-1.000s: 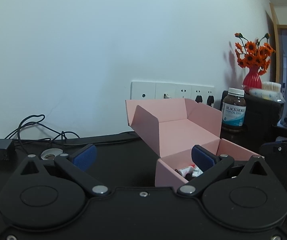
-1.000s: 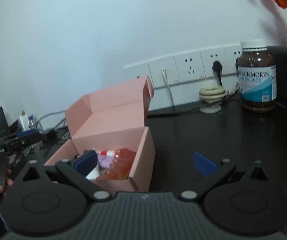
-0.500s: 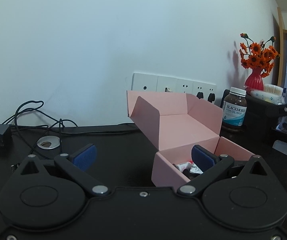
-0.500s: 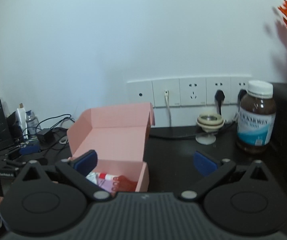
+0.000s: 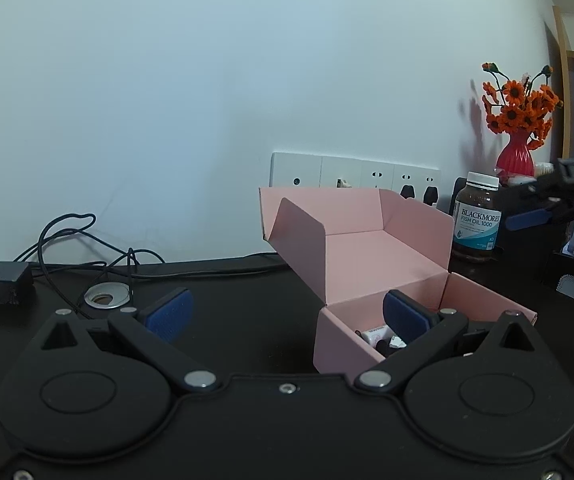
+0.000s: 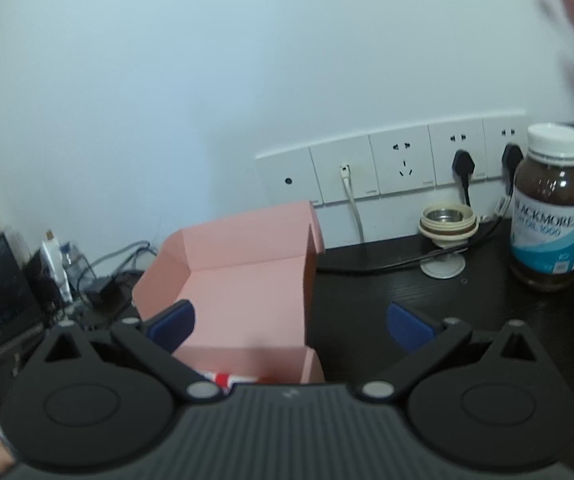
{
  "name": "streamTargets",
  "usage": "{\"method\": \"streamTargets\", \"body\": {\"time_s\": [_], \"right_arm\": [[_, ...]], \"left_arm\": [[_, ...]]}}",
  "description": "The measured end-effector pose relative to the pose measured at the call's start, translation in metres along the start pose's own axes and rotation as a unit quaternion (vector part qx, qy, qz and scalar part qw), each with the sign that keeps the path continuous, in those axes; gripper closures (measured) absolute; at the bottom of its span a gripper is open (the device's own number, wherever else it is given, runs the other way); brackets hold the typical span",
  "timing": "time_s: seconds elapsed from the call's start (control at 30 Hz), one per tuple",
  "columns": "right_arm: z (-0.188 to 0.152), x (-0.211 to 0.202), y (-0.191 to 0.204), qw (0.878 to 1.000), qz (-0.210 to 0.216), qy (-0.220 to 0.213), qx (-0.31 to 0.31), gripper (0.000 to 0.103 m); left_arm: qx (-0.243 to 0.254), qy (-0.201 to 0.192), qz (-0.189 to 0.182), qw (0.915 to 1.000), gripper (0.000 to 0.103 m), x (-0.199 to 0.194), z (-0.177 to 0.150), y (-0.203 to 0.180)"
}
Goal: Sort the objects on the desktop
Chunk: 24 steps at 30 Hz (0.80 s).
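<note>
Both the left claw (image 5: 285,314) and right claw (image 6: 291,322) gaped wide and empty beside the open pink box (image 5: 371,248) on the black table (image 5: 239,292).

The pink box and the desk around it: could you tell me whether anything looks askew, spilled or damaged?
Nothing stands out. The pink box sits with its lid open and small items inside, and the fish oil bottle stands upright and capped. Both tools are open and empty.

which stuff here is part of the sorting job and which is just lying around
Part of the job:
pink box, lid open
small items in the box
fish oil bottle, possibly next to sort
left gripper, open
right gripper, open

Just lying about:
wall sockets
cables
flower vase
round cap
</note>
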State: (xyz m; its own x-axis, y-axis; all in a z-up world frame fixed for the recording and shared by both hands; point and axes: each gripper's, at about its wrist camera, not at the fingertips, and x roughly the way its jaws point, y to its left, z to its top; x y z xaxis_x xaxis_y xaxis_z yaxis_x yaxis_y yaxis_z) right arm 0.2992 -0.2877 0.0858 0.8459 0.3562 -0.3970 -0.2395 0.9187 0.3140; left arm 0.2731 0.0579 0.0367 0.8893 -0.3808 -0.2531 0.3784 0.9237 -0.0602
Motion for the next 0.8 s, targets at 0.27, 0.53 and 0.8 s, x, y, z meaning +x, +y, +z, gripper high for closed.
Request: {"method": "streamTargets", "body": {"time_s": [0.27,0.53,0.8], "right_arm": [[0.008,0.033,-0.005,1.0,0.0,0.01,0.029,0.002],[0.008,0.076,-0.012,0.997,0.014,0.048,0.06,0.013],[0.008,0.1,-0.008,0.995,0.027,0.067,0.069,0.027]], "left_arm": [[0.016,-0.008,-0.003,0.9998,0.0,-0.001,-0.001,-0.007],[0.031,-0.003,-0.011,0.9995,0.0,0.002,-0.004,-0.012],[0.021,-0.008,-0.01,0.9997,0.0,0.002,-0.004,-0.008]]}}
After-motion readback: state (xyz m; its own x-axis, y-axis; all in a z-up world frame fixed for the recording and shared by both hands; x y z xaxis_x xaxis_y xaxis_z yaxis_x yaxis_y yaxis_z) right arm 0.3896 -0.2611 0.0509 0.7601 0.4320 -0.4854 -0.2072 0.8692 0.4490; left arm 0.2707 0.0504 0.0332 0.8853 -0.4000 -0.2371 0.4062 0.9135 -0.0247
